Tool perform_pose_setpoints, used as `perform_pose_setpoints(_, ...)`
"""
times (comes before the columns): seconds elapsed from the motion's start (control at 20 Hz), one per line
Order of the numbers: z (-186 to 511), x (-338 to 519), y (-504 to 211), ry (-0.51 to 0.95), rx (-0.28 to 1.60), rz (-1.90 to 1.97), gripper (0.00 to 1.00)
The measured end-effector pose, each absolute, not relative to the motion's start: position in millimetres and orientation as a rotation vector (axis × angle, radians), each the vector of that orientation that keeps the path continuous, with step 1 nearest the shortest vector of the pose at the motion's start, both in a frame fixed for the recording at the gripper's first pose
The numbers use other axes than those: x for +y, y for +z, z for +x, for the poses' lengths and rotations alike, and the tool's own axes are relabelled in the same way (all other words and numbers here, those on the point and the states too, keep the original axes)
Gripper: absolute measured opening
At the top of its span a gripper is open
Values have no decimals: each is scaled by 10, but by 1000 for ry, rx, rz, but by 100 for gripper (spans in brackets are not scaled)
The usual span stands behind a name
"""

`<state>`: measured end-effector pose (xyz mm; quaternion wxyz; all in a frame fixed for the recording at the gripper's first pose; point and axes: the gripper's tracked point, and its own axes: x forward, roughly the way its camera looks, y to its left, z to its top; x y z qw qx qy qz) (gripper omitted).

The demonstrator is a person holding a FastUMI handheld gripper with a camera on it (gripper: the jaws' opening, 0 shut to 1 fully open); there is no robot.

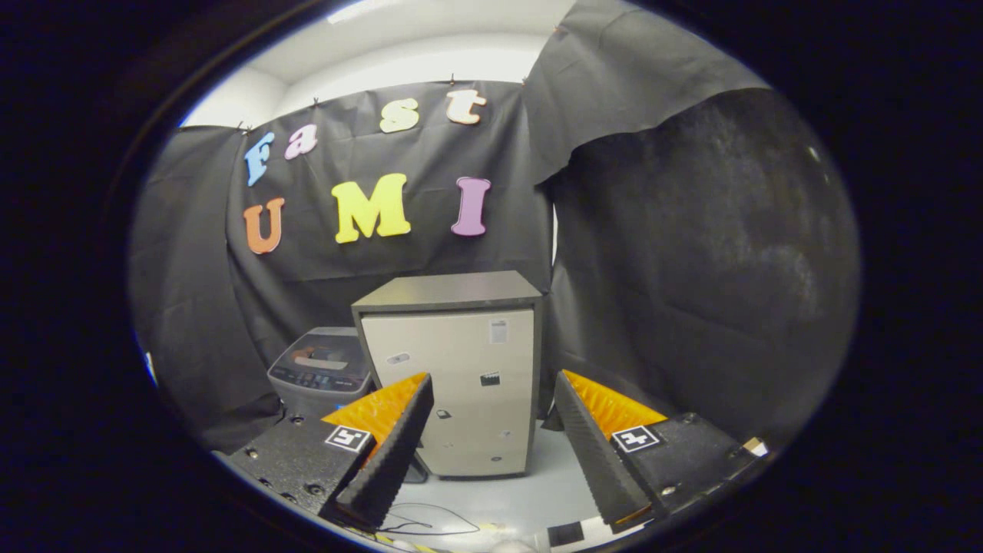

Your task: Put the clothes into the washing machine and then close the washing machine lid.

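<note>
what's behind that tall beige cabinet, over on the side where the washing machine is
The washing machine stands partly behind the cabinet; its lid and control panel show, its other side is covered. The open gripper holds nothing.

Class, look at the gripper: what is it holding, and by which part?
Nothing. The gripper is open, its fingers apart with no thing between them; the beige box-shaped cabinet and grey top-loading washing machine stand beyond.

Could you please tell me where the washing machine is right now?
The washing machine stands beyond the open gripper, beside the small fridge, against the booth's cloth wall.
</note>
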<state>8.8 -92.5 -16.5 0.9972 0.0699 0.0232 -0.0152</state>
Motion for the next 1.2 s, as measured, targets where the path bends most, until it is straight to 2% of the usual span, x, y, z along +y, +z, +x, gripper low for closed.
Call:
perform_pose_setpoints(0.35, 41, -724, -129, 33, 22, 106, 99)
perform_pose_setpoints(1.2, -42, -688, -156, 43, 37, 90, 99)
